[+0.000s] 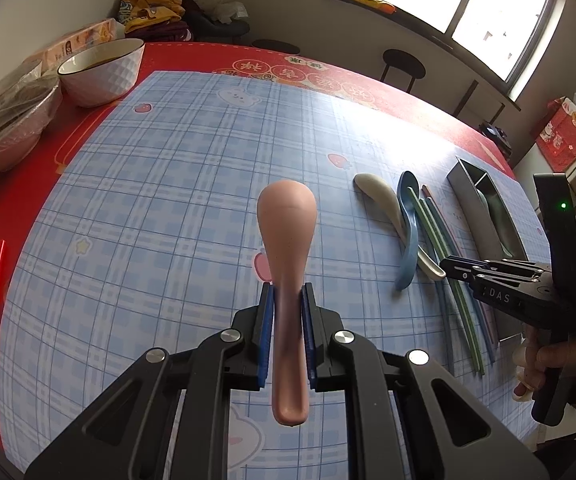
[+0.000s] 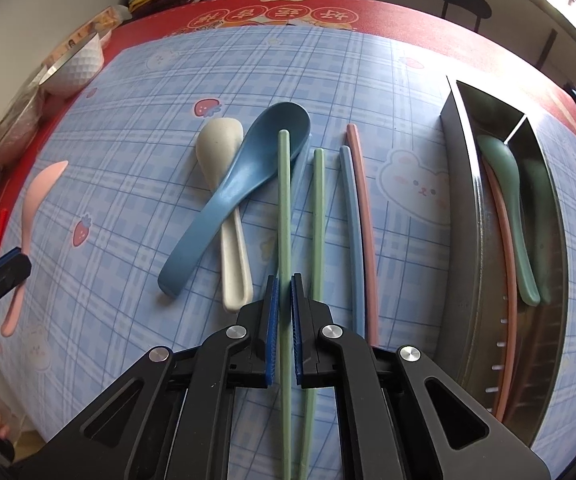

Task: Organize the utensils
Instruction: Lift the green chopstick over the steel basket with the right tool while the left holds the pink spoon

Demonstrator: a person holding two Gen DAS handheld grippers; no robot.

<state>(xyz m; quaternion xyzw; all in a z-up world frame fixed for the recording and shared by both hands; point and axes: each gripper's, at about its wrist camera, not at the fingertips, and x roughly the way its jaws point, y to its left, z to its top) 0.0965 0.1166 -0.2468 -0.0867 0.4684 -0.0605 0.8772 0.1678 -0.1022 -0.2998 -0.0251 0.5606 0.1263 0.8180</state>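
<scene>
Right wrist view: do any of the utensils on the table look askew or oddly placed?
Yes. The blue spoon lies diagonally across the white spoon, and one green chopstick rests its tip on the blue spoon's bowl. The other chopsticks lie roughly parallel. The metal tray already holds a green spoon.

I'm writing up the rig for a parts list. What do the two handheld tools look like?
Both tools, left and right, are matte black, with angular linkage arms, silver round pivot bolts and ribbed blue finger pads. The right one's body reads "DAS", with an upright black handle showing a green light.

Pink spoon [image 1: 286,264] lifted; green chopstick [image 2: 284,216] flat on mat.
</scene>
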